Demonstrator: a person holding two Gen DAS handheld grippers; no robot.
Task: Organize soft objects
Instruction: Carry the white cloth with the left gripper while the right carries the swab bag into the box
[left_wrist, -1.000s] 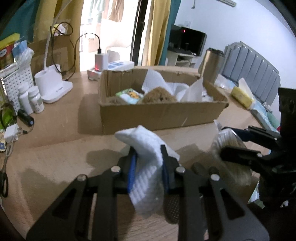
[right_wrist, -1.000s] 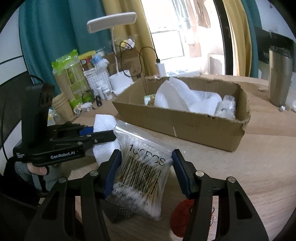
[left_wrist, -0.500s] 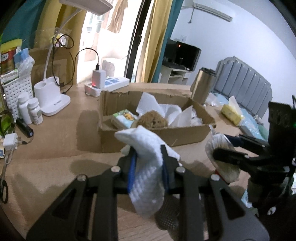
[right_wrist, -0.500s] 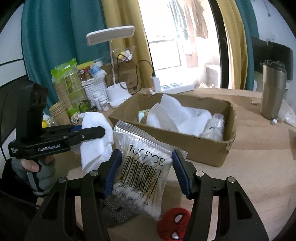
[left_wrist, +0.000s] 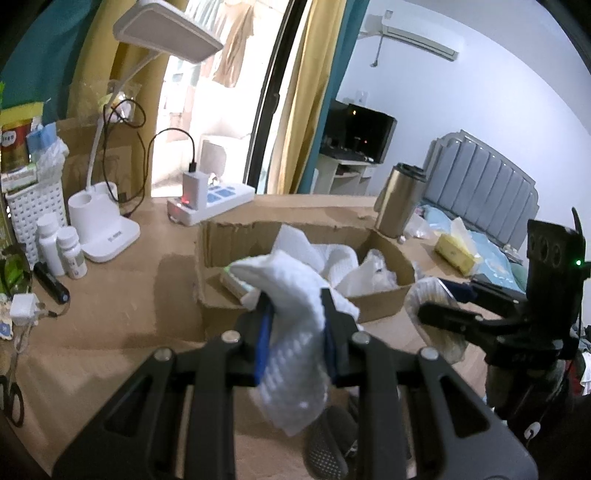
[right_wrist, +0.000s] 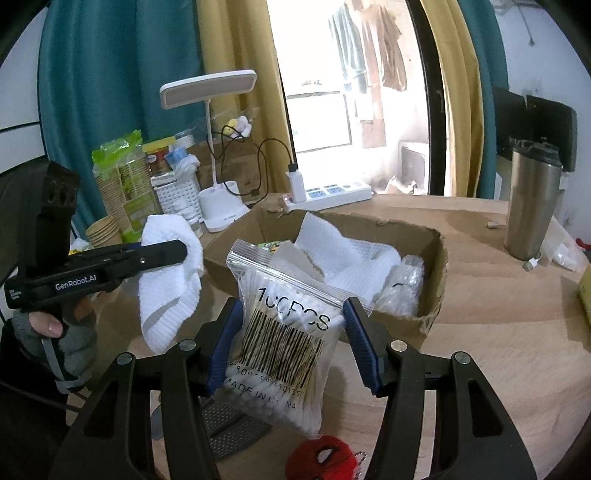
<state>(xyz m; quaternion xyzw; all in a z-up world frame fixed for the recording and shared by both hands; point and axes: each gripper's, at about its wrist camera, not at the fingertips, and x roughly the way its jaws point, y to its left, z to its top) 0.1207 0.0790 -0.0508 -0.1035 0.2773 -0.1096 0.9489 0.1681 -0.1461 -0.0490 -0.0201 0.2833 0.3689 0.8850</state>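
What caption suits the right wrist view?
Right gripper holds a bag of cotton swabs before the cardboard box.

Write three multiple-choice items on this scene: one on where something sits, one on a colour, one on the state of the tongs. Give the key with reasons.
1. Where does the steel tumbler stand?
A. inside the cardboard box
B. on the table, outside the box
C. on the white basket

2. What colour is the cloth in the left tongs?
A. white
B. red
C. green

3. What are the right tongs doing?
A. hanging open and empty
B. gripping a desk lamp
C. gripping a bag of cotton swabs

Key: 1 B, it stands on the table beyond the cardboard box; 2 A, the waffle weave is plain white; 3 C, both pads press the bag of cotton swabs.
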